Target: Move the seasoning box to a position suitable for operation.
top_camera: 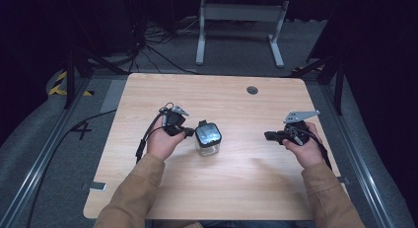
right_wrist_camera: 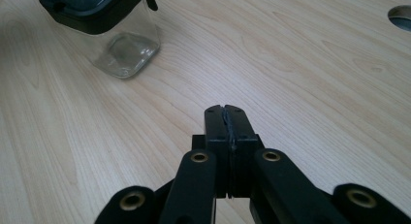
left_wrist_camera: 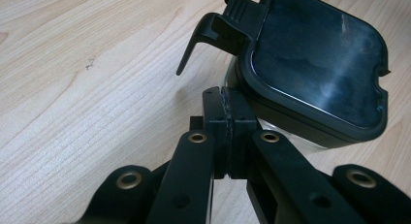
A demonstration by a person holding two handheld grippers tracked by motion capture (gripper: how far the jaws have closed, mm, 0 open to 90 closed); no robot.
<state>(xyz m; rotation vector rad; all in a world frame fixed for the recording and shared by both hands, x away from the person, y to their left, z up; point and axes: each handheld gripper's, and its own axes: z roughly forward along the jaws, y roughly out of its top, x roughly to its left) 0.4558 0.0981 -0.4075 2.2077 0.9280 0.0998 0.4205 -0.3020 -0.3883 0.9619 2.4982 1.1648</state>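
**A:** What sits at the left side of the wooden table [top_camera: 236, 183]?

**B:** The person's left hand [top_camera: 160, 144] comes in from the near edge, in a tan sleeve [top_camera: 133, 193]. It holds the left gripper [top_camera: 188, 133], whose two black jaws are pressed together with nothing between them. A black cable [top_camera: 143, 144] trails from the gripper back toward the near left.

**A:** And what is beside it?

**B:** Just right of those closed tips, near the middle of the table, stands a clear square jar [top_camera: 208, 138] with a dark lid [left_wrist_camera: 317, 64]. In the left gripper view the tips sit right at the jar's side, under the rim of the lid; I cannot tell whether they touch the glass. A black latch tab [left_wrist_camera: 213, 37] is flipped up at the lid's edge, above the tips.

**A:** Is anything between the jar and the right hand?

**B:** Only bare wood. The right gripper [top_camera: 267, 135] is well apart from the jar, toward the right edge, pointing back at it. Its jaws are also pressed together and hold nothing. The right hand [top_camera: 305, 146] grips it, with a grey three-cornered plate [top_camera: 300, 116] on top.

**A:** Anything farther back?

**B:** A small round grey cable port [top_camera: 252, 90] is set in the table near the far edge, right of centre.
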